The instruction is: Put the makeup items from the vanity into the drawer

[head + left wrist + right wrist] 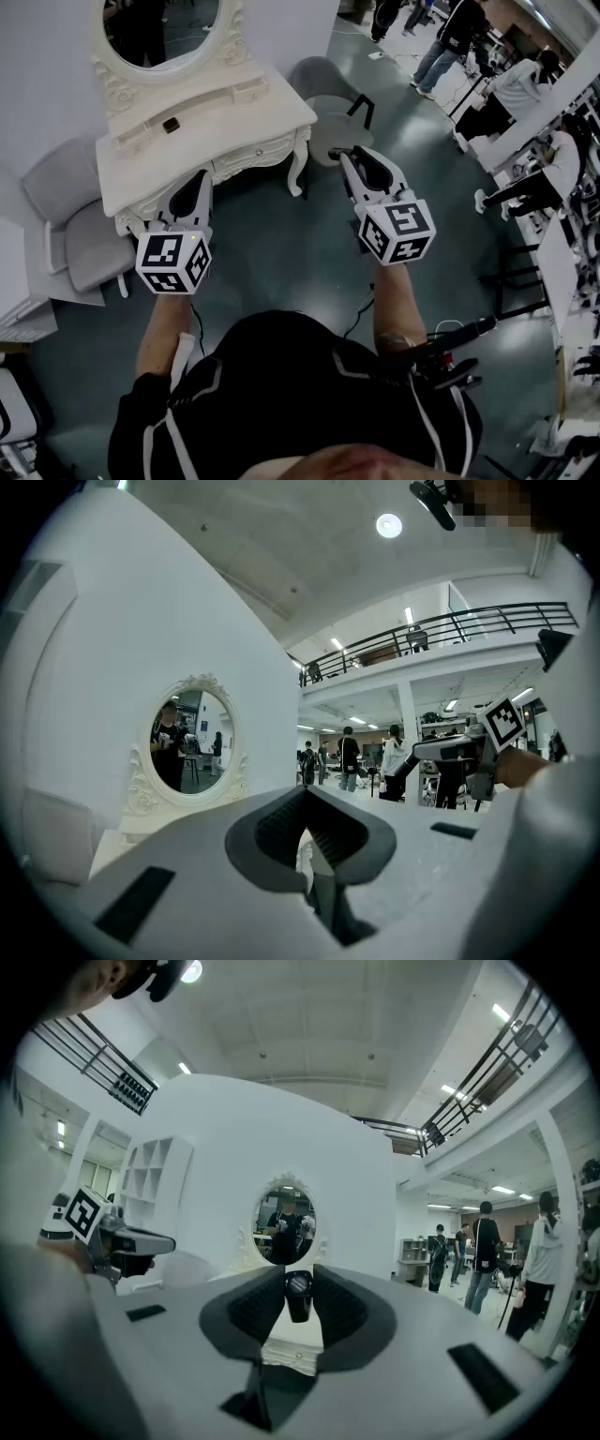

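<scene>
A white vanity with an oval mirror stands against the wall ahead, and its front drawer looks closed. One small dark item lies on the vanity top. My right gripper hovers over the floor to the right of the vanity. In the right gripper view, that gripper is shut on a small black makeup tube held upright between the pads. My left gripper is in front of the vanity's left part. Its jaws meet at the tips with nothing between them.
A grey chair stands left of the vanity and another grey chair to its right. Several people and work tables fill the right side. Dark green floor lies between me and the vanity.
</scene>
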A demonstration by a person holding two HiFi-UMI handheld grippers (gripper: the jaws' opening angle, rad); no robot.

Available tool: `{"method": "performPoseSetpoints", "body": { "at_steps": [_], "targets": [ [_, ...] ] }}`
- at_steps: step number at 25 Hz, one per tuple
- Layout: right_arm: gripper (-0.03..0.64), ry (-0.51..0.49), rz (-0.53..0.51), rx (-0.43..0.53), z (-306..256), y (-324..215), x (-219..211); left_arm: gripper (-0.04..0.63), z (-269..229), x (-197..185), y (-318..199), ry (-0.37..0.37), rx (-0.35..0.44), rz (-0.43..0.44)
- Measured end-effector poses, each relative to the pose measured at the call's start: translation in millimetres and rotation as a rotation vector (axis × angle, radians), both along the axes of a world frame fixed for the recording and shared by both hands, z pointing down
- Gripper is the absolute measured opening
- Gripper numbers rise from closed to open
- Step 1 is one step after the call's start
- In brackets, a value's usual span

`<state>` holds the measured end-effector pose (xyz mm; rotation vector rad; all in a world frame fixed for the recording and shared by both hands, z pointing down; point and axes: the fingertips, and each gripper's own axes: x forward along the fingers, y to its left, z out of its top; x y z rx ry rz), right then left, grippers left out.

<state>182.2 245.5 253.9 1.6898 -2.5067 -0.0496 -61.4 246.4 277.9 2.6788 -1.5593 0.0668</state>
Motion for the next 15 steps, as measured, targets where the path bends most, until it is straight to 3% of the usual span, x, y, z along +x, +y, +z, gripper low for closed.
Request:
{"method": "performPoseSetpoints", "body": {
  "at_steps": [9,15],
  "targets": [
    [0.098,-0.005,-0.007,0.009,-7,-6,-7,0.003,0,-5,-5,0.007,0.007,0.000],
    [0.098,-0.054,-0.023,0.007,-11,-6,-22,0.003,6,-16,-6,-0.034,0.001,-0.003]
  ]
}}
